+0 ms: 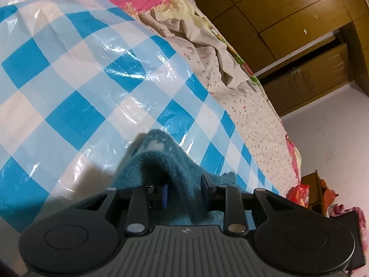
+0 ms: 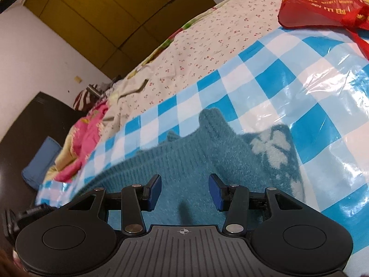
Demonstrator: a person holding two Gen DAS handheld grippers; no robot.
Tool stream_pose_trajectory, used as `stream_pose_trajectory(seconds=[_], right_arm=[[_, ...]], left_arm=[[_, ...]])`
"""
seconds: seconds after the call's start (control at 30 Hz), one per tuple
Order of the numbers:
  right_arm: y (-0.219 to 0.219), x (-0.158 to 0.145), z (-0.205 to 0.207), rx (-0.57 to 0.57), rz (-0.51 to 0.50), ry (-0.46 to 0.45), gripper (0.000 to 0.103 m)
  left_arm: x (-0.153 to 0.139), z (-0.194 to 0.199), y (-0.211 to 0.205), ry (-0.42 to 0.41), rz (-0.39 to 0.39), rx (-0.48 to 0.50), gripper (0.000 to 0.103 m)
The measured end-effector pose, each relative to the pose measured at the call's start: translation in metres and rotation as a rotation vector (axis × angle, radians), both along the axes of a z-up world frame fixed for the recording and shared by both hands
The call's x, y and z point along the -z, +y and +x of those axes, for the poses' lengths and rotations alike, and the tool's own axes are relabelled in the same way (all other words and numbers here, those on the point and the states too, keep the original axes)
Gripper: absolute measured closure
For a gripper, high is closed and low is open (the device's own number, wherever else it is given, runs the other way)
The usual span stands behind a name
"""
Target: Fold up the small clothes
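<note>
Teal fuzzy sock (image 1: 161, 159) drapes between the left gripper's (image 1: 184, 191) parted pads, hiding contact; right gripper (image 2: 184, 190) open, empty.

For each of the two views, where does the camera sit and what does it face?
Left wrist: on the left hand-held gripper, looking down its fingers at a fuzzy teal knitted garment ridged between open jaws.
Right wrist: on the right hand-held gripper, jaws open over that garment; red plastic bag beyond.
Shared: the garment, the blue-and-white checked plastic sheet.
</note>
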State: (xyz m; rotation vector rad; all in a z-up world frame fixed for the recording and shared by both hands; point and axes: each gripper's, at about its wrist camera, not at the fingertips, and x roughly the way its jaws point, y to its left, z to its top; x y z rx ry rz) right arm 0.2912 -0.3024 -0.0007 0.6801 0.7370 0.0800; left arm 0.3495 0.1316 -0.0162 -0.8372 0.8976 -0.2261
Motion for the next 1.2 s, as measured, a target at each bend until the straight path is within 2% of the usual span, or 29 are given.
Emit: stream_pose_trajectory(seconds=[0.13,0.17,0.2,0.3,0.4,0.53,0.6,0.8,1.13,1.2], right_arm=[[0.002,0.004,-0.001,-0.003,-0.044,0.012,0.059],[0.003,0.004,-0.001,-0.006,-0.052,0.014,0.059],[0.005,0.005,-0.001,-0.008,-0.062,0.015,0.059],[0.01,0.004,-0.002,-0.019,-0.1,0.012,0.059],[0.014,0.003,-0.003,-0.029,-0.138,0.008,0.059],[0.021,0.0,-0.007,-0.032,-0.187,0.003,0.059],[0.026,-0.003,-0.012,-0.041,-0.213,-0.003,0.059],[0.038,-0.013,-0.035,-0.071,-0.297,-0.023,0.059],[0.029,-0.014,-0.066,-0.048,-0.311,0.0,0.059],[0.029,-0.013,-0.073,-0.046,-0.321,0.002,0.059]], left_arm=[[0.007,0.001,0.015,0.029,-0.142,-0.052,0.058],[0.009,0.002,0.018,0.034,-0.167,-0.07,0.057],[0.007,0.001,0.02,0.025,-0.158,-0.094,0.056],[-0.012,-0.002,0.021,-0.046,0.007,-0.126,0.046],[-0.03,-0.006,0.012,-0.093,0.182,-0.099,0.045],[-0.045,-0.022,-0.027,-0.158,0.587,-0.018,0.045],[-0.044,-0.032,-0.046,-0.189,0.697,0.034,0.045],[-0.041,-0.049,-0.074,-0.207,0.743,0.13,0.043],[-0.024,-0.08,-0.098,-0.181,0.743,0.203,0.042],[-0.018,-0.089,-0.101,-0.189,0.769,0.211,0.042]])
